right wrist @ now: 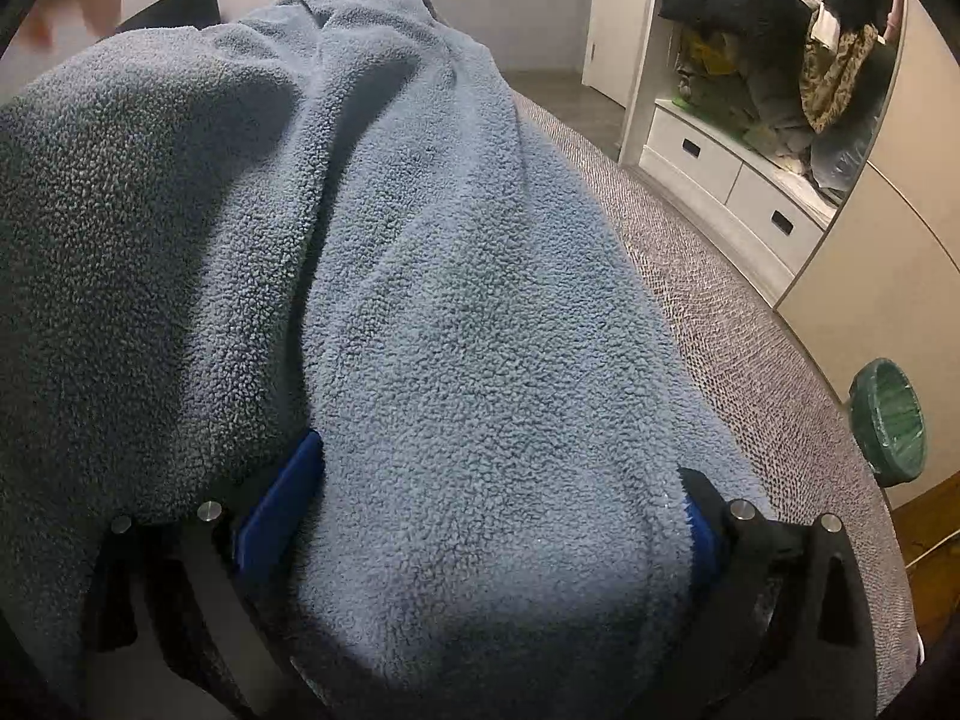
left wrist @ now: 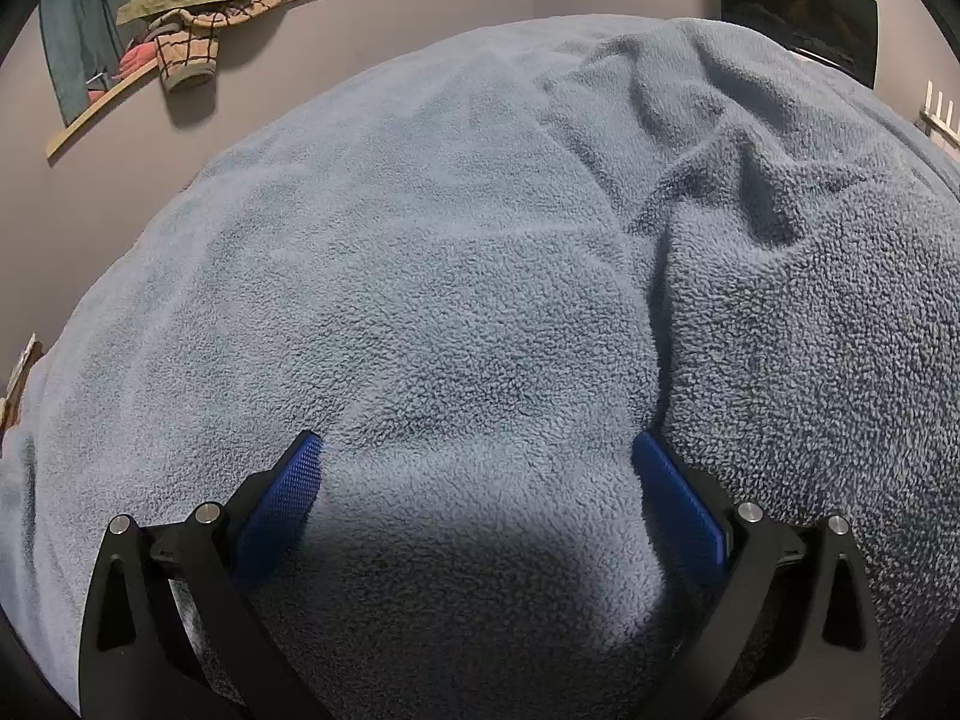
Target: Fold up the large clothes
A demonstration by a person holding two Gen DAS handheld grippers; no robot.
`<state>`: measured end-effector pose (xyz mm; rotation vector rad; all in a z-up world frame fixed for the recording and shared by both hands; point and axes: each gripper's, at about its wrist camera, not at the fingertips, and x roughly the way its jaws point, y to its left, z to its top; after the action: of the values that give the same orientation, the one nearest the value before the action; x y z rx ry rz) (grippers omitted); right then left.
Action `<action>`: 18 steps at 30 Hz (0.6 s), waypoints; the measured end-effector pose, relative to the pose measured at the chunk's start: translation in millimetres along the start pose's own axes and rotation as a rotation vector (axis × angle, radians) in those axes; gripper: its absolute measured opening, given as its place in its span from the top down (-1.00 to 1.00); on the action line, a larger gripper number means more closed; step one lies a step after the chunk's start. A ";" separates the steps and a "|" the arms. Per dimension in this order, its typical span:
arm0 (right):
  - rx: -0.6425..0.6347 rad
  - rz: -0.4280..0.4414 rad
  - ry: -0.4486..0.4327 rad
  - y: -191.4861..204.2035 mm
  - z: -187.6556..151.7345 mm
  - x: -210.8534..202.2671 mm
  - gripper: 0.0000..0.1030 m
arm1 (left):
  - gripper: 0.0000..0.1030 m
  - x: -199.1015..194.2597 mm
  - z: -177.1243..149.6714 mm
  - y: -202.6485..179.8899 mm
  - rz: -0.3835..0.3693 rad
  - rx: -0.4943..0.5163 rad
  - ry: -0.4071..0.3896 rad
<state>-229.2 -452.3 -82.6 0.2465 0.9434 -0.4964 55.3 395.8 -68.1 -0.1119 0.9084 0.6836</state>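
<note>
The blue fleece garment [left wrist: 456,276] fills both wrist views and bears no readable label, brand or writing; it lies spread over a grey woven bed surface [right wrist: 750,324], with rumpled folds toward its far right side. The left gripper [left wrist: 477,474] has its blue-padded fingers [left wrist: 282,504] spread wide, pressing down into the fleece. The right gripper [right wrist: 498,492] is likewise spread wide, with a bulge of fleece lying between its fingers [right wrist: 282,504] and draping over them.
</note>
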 end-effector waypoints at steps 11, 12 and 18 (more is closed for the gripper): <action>0.000 -0.005 0.010 -4.5 4.1 6.2 -0.86 | -0.90 0.1 0.5 -7.8 0.015 0.007 0.000; 0.001 -0.004 0.010 -7.9 6.2 8.6 -0.86 | -0.90 -0.3 -0.2 -7.9 0.015 0.007 -0.001; 0.016 0.010 0.006 -14.1 8.2 10.8 -0.86 | -0.90 -0.3 -0.9 -6.6 0.010 0.004 0.000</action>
<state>-225.3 -471.0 -86.6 0.2676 0.9439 -0.4942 58.4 390.1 -69.7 -0.1041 0.9104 0.6913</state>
